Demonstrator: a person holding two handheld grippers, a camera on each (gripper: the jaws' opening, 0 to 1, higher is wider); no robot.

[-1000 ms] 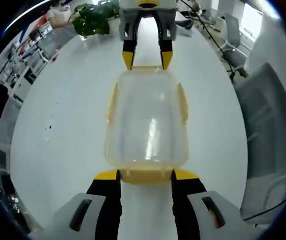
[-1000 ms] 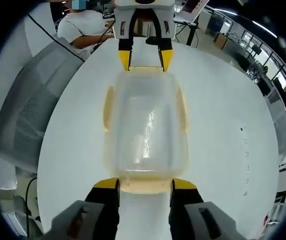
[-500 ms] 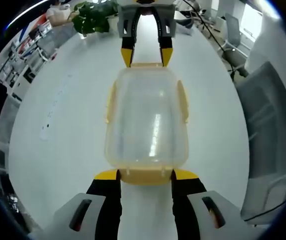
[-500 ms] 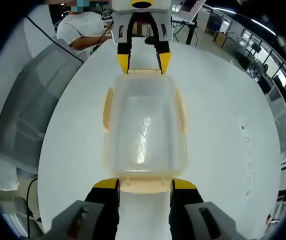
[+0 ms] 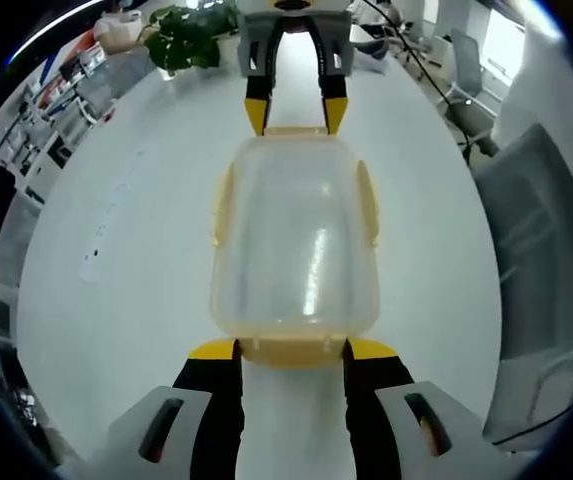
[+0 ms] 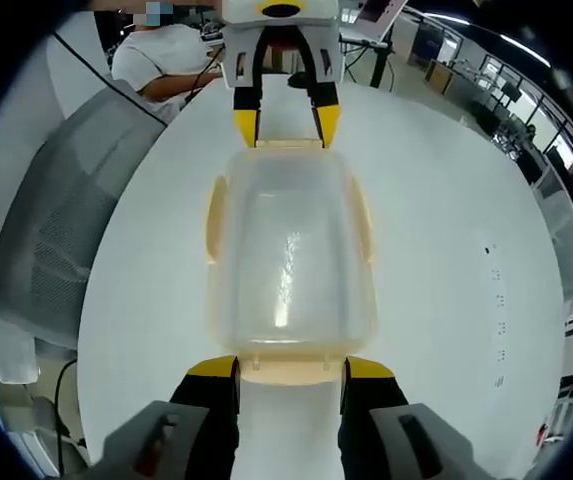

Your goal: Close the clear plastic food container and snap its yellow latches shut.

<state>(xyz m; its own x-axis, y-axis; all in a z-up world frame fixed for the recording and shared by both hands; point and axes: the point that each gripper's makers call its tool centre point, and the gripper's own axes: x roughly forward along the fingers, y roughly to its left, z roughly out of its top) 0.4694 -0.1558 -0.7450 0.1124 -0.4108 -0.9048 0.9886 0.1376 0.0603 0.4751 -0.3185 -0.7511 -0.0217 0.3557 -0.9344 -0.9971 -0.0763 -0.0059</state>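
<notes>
Left gripper view, lidded container (image 5: pixel 296 240) looks empty, both grippers' jaws spread at its end latches.

A white surface (image 5: pixel 116 260); a potted plant (image 5: pixel 181 38) at its far end, a grey chair (image 6: pixel 56 230) beside it.

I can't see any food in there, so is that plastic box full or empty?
Empty, it seems: the clear box shows only the white table through its walls, with glare on the lid.

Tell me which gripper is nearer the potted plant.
Right. The right gripper holds the container's end toward the plant; the left gripper is at the opposite end.
</notes>
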